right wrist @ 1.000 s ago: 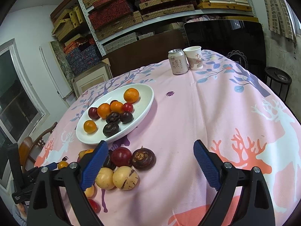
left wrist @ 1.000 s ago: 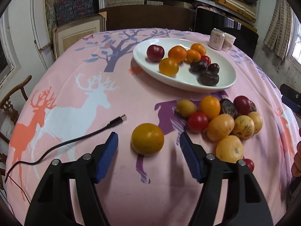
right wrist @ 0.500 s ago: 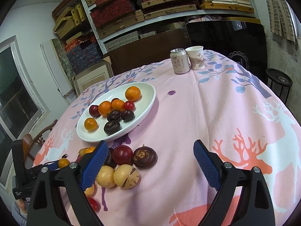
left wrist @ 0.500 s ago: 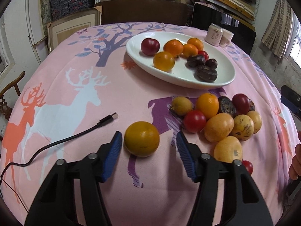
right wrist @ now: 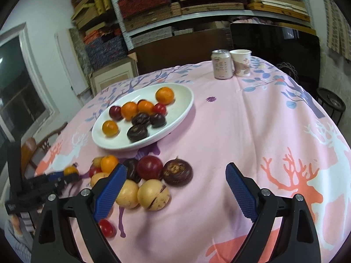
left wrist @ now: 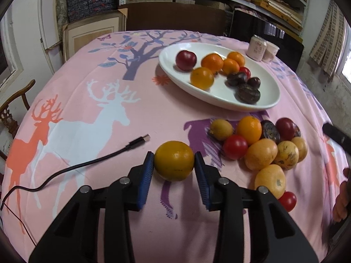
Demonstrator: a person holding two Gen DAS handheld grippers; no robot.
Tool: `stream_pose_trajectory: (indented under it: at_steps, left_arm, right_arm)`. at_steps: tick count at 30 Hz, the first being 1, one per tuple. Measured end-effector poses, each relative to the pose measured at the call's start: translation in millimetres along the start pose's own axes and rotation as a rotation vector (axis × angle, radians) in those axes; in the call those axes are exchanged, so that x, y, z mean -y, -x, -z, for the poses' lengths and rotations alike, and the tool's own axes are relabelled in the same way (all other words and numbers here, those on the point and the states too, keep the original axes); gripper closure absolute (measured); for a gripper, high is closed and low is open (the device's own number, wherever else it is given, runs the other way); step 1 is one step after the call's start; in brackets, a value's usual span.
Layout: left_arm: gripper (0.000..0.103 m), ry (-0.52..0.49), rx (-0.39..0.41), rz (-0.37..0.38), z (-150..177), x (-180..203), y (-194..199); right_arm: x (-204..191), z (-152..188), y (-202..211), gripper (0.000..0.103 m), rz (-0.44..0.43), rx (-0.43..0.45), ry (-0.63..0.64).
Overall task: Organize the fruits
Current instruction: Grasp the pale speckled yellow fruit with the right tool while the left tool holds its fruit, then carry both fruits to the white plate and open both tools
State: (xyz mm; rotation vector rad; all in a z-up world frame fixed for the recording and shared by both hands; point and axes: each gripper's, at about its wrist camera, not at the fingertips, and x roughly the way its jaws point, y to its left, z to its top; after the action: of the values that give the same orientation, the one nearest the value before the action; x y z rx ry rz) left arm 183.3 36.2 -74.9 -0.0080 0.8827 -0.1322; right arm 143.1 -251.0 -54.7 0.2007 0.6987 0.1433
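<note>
Left hand-held gripper (left wrist: pixel 174 168): both blue pads touching the sides of a yellow-orange fruit (left wrist: pixel 174 160), clamped on it. Fruit sits low over the pink deer-print cloth; can't tell if it's touching the cloth or lifted.

Right hand-held gripper (right wrist: pixel 175 188): jaws spread wide, nothing between them, hanging over bare cloth at the bench's near edge.

Bench (right wrist: pixel 252 131): round, covered by the pink cloth with deer and tree print. White oval plate (left wrist: pixel 269 100) at 1 o'clock from the held fruit, carrying orange, red and dark purple fruits. Loose fruit pile (left wrist: pixel 261 144) at 3 o'clock from the held fruit, just this side of the plate: yellow, orange, red and dark pieces, mostly touching. One small red fruit (left wrist: pixel 287 201) at the pile's near end, just beside a yellow one. Black USB cable (left wrist: pixel 87 164) at 9 o'clock, plug end near the held fruit but apart from it.

Far side of the bench: drink can (right wrist: pixel 222 64) and paper cup (right wrist: pixel 241 63) touching or nearly so, at 12 o'clock in the right wrist view.

Room: shelving (right wrist: pixel 197 6) behind the bench stacked with flat boxes and woven mats, window (right wrist: pixel 17 83) at 9 o'clock, wooden chair (left wrist: pixel 11 109) at the bench's left edge.
</note>
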Motion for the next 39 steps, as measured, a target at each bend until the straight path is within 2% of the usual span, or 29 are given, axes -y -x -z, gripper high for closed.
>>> stream_pose_trajectory:
  at_steps: [7,10,15,19,22,25,27,29,31,33,34,35,36,39]
  left_arm:
    - [0.066,0.003,0.011,-0.001,-1.2,-0.9,3.3]
    - [0.066,0.000,0.011,0.006,-1.1,-0.8,4.3]
    - [0.066,-0.003,0.016,0.018,-0.5,-0.1,6.3]
    - [0.066,-0.017,0.011,0.019,0.0,2.8,5.3]
    - [0.066,-0.019,0.014,0.017,-0.2,3.7,5.6]
    - [0.066,-0.014,0.011,0.016,0.1,2.5,5.4]
    - [0.066,-0.015,0.012,0.016,0.1,2.5,5.4]
    - [0.066,-0.020,0.012,0.017,0.0,3.1,5.3]
    - [0.066,-0.020,0.012,0.015,0.0,3.0,5.0]
    - [0.066,-0.021,0.011,0.016,0.1,3.3,5.0]
    - [0.066,-0.022,0.010,0.015,0.1,3.4,4.7]
    - [0.066,-0.022,0.009,0.016,0.4,3.6,4.7]
    - [0.066,-0.022,0.009,0.016,0.5,3.8,4.6]
    - [0.066,-0.021,0.008,0.016,0.6,3.5,4.5]
  right_arm:
    - [-25.8,15.2,-12.7,0.010,0.015,-0.075,0.123]
    - [-31.9,21.1,-18.9,0.017,0.025,-0.105,0.164]
    - [-22.4,20.3,-20.5,0.019,0.041,-0.111,0.124]
    - [-18.5,22.3,-31.2,0.019,0.064,-0.156,0.113]
    - [-20.6,21.9,-29.6,0.020,0.085,-0.135,0.132]
    - [-11.0,16.0,-18.4,0.022,0.128,-0.071,0.094]
    - [-1.0,13.9,-17.2,0.022,0.085,-0.080,0.038]
    - [-5.3,17.4,-23.5,0.022,0.072,-0.118,0.060]
    - [-13.7,19.7,-25.1,0.025,0.097,-0.115,0.114]
    - [-15.6,21.6,-27.8,0.035,0.083,-0.132,0.119]
    - [-15.1,22.4,-30.5,0.046,0.087,-0.147,0.118]
    - [-12.5,24.2,-36.5,0.051,0.097,-0.180,0.109]
    - [-8.8,25.7,-40.8,0.051,0.100,-0.206,0.094]
    - [-5.6,27.1,-37.1,0.053,0.082,-0.204,0.075]
